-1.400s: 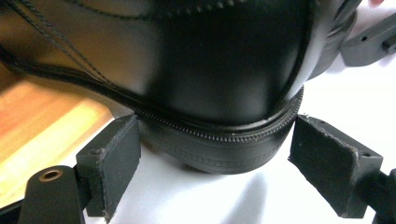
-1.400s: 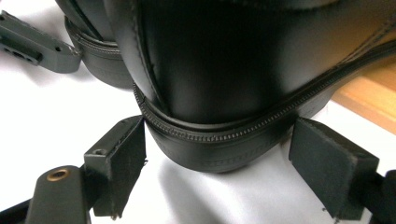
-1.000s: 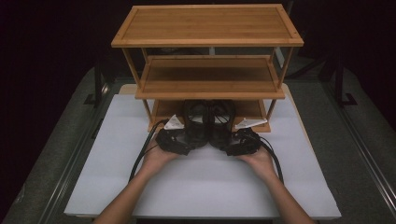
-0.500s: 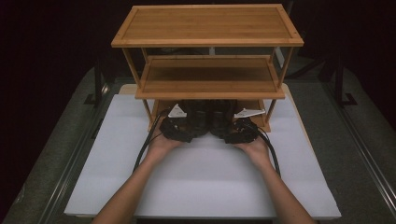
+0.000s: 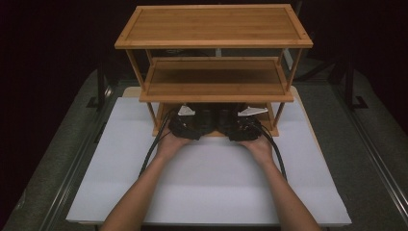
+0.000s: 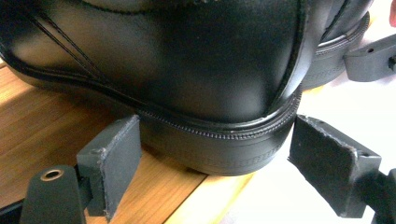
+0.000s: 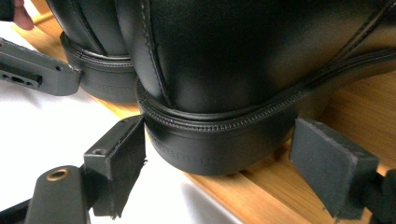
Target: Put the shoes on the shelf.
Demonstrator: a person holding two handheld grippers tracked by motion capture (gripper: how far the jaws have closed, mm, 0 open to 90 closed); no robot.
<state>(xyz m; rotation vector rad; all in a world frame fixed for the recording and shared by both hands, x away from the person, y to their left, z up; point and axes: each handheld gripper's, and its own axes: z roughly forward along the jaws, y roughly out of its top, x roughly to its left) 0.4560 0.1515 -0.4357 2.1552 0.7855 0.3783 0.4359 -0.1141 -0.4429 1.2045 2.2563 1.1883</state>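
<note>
On the white counter (image 5: pixel 115 183) stands a 3-tier bamboo shoe rack (image 5: pixel 214 36). At its lowest shelf (image 6: pixel 42 126), the left gripper (image 5: pixel 185 126) sits at the heel of the left black leather shoe (image 6: pixel 187 70); its jaws stand wide on either side of the heel, the left pad (image 6: pixel 112 158) right up against the sole, the right one just clear, so nothing is clamped. Just beside it, the right gripper (image 5: pixel 243 127) frames the heel of the right black leather shoe (image 7: pixel 243 70) the same way, jaws spread with small gaps at both pads. Both shoes rest on the lowest shelf, heels jutting over its front edge toward the person's hands.
</note>
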